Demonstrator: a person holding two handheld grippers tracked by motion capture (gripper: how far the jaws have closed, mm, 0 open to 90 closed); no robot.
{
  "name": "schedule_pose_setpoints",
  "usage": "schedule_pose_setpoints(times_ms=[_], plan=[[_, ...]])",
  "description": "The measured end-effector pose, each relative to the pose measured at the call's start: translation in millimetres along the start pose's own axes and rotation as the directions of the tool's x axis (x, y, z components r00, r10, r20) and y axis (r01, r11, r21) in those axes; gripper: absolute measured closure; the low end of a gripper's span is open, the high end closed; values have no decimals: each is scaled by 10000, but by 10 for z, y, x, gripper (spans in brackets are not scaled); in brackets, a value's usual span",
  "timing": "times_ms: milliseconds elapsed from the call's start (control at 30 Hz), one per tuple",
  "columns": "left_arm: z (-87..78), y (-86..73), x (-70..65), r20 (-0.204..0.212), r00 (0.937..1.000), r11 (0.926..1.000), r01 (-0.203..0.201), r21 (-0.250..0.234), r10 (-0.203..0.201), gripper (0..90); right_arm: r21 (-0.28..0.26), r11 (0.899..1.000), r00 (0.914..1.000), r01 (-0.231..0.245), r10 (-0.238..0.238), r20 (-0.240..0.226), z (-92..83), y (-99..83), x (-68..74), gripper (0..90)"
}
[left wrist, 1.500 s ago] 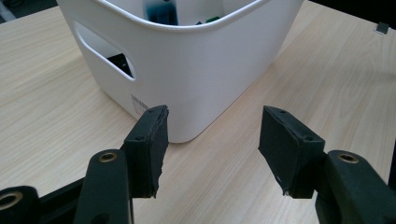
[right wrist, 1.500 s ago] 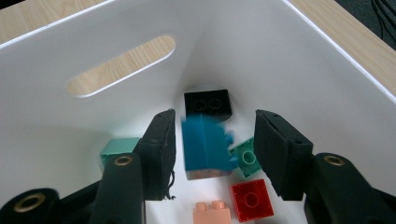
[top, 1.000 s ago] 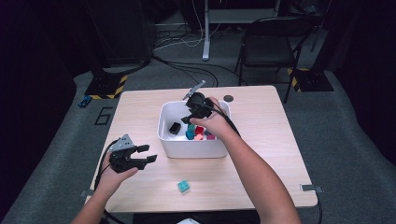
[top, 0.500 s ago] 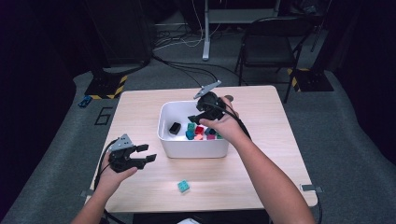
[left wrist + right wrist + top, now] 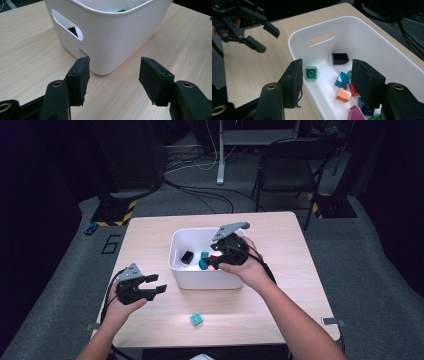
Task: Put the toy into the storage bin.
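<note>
A white bin [image 5: 200, 279] stands mid-table with several small bricks inside: a black one [image 5: 340, 58], a green one [image 5: 311, 72], a blue one [image 5: 342, 80], a salmon one [image 5: 343, 95] and a magenta one [image 5: 355, 112]. My right gripper [image 5: 211, 263] hovers open over the bin's right half, its jaws [image 5: 325, 80] empty above the bricks. My left gripper [image 5: 152, 287] rests open, low over the table left of the bin, its empty jaws [image 5: 113, 72] facing the bin's near corner [image 5: 107, 45]. A teal brick [image 5: 196, 319] lies alone on the table in front of the bin.
The light wooden table [image 5: 280, 295] has bare room right of the bin and along its near edge. A dark chair [image 5: 290, 160] and floor cables [image 5: 200, 195] lie beyond the far edge. The left gripper [image 5: 268, 38] also appears far off in the right gripper view.
The right gripper has moved right and toward the near side over the bin, rising slightly, still open and empty. The left gripper has stayed put.
</note>
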State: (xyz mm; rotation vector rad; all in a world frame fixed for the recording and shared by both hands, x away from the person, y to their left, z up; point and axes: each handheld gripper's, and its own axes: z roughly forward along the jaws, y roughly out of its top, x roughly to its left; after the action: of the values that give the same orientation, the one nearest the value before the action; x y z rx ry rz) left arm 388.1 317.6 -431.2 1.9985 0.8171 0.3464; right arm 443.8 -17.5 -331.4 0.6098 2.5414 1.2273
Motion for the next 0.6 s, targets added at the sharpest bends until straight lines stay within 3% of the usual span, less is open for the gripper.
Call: schedule_pose_setpoints(times_ms=[300,600], plan=[[9,-10,0,-25,10000,10000,13,23,-13,411,-254,9993,9990,285,-294,-347,-39,-187,299,425],[11,-17,6,-36,10000,9999,-21,108,21,410,-502,9983,9980,279,-307,-561,6,-384,533,425]])
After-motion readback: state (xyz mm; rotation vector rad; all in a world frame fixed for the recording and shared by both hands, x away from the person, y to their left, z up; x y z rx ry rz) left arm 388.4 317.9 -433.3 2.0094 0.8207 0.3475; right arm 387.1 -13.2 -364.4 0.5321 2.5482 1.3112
